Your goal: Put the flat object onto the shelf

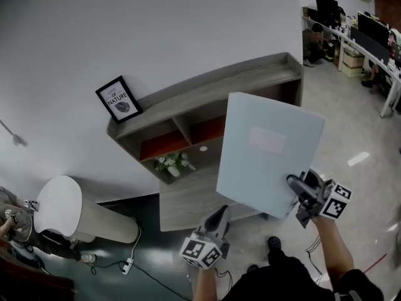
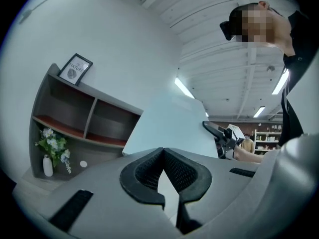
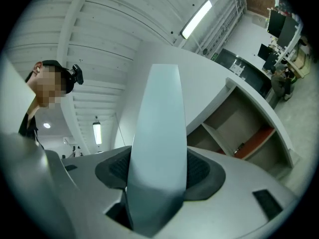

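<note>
The flat object is a pale blue folder [image 1: 266,155] with a white label, held up in the air in front of the shelf. My right gripper [image 1: 296,192] is shut on its lower right corner; in the right gripper view the folder [image 3: 159,133] rises edge-on between the jaws [image 3: 158,172]. My left gripper [image 1: 219,218] sits just below the folder's lower left edge, shut with nothing between its pads [image 2: 162,152]. From there the folder [image 2: 169,128] shows beyond the jaws. The grey wooden shelf [image 1: 207,96] with orange-red boards stands against the white wall.
A framed print [image 1: 119,99] leans on the shelf's top at the left. White flowers in a vase [image 1: 173,163] stand on the shelf's lower board. A white rounded cylinder [image 1: 62,209] lies at the left, a power strip [image 1: 128,266] on the floor. Desks with monitors [image 1: 369,33] stand far right.
</note>
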Demonstrator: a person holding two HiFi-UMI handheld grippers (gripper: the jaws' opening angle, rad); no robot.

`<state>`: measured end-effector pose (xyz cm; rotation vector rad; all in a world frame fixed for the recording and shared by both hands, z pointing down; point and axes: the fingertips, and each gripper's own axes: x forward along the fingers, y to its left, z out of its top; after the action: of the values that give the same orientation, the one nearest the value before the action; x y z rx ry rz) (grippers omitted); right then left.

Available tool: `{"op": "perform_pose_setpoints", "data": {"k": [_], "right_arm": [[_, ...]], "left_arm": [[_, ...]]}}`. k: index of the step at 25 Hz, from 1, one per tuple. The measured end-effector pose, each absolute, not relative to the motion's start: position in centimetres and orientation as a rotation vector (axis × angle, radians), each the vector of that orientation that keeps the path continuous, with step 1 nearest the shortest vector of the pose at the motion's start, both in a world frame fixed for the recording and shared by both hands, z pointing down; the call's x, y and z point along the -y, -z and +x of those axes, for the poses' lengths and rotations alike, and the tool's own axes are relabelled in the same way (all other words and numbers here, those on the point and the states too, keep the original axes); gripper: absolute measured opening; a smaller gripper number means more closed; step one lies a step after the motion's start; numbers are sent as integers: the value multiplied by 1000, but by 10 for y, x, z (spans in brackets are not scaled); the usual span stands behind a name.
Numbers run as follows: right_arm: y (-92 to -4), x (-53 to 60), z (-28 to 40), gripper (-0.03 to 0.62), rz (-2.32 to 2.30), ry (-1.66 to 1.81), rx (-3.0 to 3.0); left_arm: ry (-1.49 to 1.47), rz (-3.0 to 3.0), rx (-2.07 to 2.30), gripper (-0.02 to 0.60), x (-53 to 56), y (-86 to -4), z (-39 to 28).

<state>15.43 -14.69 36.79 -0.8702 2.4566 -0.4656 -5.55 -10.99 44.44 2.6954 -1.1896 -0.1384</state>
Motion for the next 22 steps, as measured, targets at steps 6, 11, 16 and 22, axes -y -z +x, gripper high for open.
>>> {"op": "perform_pose_setpoints", "data": {"k": [6,11,16,22], "right_arm": [[-310,212,158,281,-681,321,-2520],[-253,264,151,281,-529,213,-2585],[-221,292,139,281,-425,112,-2635],[-205,280,138,281,-339,-43,-2640]], "left_arm": [[144,2679,1313,12,151,-420,-38],[172,2650,1399,12,184,-395,-32],[180,2626,1447,12,201,-384,-34],[170,2661,1475,12,187,-395,-19]]}}
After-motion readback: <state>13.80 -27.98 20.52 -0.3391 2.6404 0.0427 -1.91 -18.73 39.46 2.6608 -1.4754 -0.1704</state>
